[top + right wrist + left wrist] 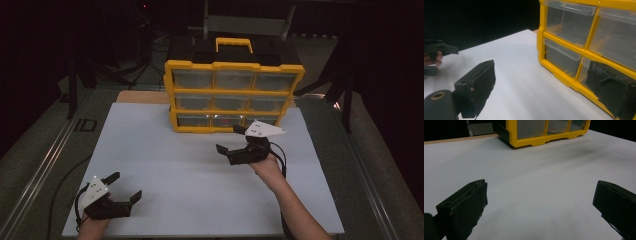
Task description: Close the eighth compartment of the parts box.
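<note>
A yellow organiser (232,95) with a black top, a yellow handle and three rows of clear drawers stands at the back of the white table (175,170). My right gripper (231,139) is open just in front of its bottom row, with nothing between the jaws. In the right gripper view the gripper (541,87) frames the lower left drawers of the organiser (574,42). My left gripper (126,186) is open near the front left corner, empty. The left gripper view has the gripper (540,202) over bare table, with the organiser (544,132) far ahead.
The table's front edge lies close to my left hand. A metal rail (45,160) runs along the floor at the left. Dark stands and cables (130,65) sit behind the table. The other gripper (437,51) appears at the left edge of the right gripper view.
</note>
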Motion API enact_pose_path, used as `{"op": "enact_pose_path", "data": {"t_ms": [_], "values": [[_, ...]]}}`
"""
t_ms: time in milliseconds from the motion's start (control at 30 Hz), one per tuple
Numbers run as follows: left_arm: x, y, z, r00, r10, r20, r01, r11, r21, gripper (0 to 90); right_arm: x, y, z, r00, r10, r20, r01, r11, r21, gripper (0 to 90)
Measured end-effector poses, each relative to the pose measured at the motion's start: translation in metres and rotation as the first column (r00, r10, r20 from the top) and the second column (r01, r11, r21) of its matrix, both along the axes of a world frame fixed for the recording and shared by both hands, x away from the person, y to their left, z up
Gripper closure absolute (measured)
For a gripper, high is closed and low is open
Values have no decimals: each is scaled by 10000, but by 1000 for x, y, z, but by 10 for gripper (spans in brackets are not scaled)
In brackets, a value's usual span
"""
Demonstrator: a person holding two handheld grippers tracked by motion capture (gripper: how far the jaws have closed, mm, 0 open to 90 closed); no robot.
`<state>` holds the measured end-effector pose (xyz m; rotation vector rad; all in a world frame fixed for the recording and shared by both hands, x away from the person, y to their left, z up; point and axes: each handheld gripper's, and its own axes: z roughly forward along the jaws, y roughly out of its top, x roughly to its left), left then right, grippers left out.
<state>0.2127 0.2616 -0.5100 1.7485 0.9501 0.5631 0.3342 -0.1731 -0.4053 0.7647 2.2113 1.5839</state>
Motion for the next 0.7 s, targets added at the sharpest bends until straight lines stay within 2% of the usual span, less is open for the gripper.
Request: {"op": "enact_pose_path", "data": {"t_ms": [167, 467, 700], "values": [[0, -1, 0, 10000, -28, -22, 28, 10000, 39, 2, -12, -10, 7, 9997, 101, 237, -104, 9998, 157, 84], [0, -1, 0, 10000, -38, 1, 38, 10000, 77, 2, -28, -36, 8, 9997, -30, 243, 20, 9992, 404, 84], [0, -1, 0, 10000, 0, 29, 0, 10000, 50, 3, -40, -58, 8, 9987, -265, 435, 254, 9994, 252, 84]]}}
